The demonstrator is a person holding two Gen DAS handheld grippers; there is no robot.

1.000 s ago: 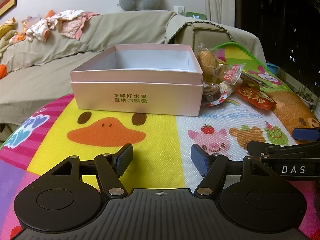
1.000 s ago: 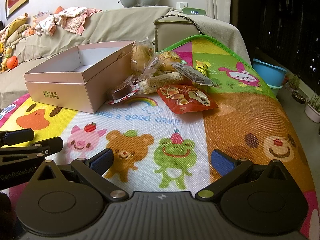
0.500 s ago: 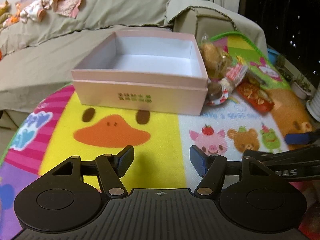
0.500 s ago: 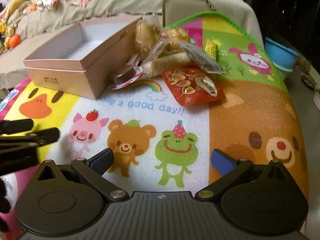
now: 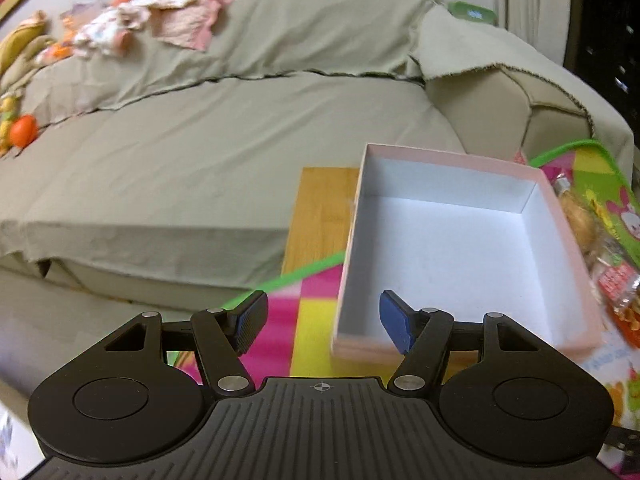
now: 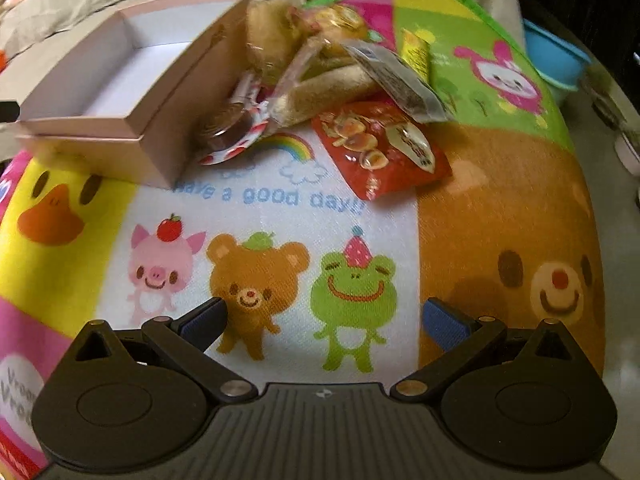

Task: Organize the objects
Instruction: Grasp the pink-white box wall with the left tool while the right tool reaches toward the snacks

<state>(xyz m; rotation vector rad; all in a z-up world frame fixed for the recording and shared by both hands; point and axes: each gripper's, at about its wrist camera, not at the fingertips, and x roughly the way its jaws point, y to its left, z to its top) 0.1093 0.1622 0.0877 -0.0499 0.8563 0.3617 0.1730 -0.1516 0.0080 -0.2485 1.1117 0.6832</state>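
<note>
Left tongs (image 5: 322, 322) spread wide, nothing between the pads, hanging over the near-left corner of the pink box (image 5: 460, 240); right pad sits over the box's near wall, left pad over the mat edge. Box is open-topped, white inside, nothing in it, sitting at 1 o'clock from the left tongs on the cartoon play mat (image 5: 308, 320). Bare wooden desk (image 5: 324, 208) surface shows at 12 o'clock past the mat's green border. Sofa (image 5: 200, 132) with beige cover fills 10 to 12 o'clock, baby clothes (image 5: 160, 24) heaped on its back, orange ball (image 5: 23, 130) at 9 o'clock.

Right tongs (image 6: 324, 322) also wide apart, gripping nothing, hovering above the mat (image 6: 260, 200) with the bear and frog prints between the pads. Pink box (image 6: 132, 92) at 10 o'clock from the right tongs. Snack pile touching the box's right wall at 12 o'clock: bagged bread rolls (image 6: 272, 36), a long bread stick pack (image 6: 320, 92), a chocolate-colored round cake in strawberry-print wrapper (image 6: 228, 132) at the box's near corner. Red snack pouch (image 6: 380, 148) lies flat on the mat just at 1 o'clock, partly under a clear pack of dark contents (image 6: 400, 80). Small yellow packet (image 6: 416, 54) behind that. Blue plastic bowl (image 6: 556, 60) off the mat at 2 o'clock. Both views blurred.
</note>
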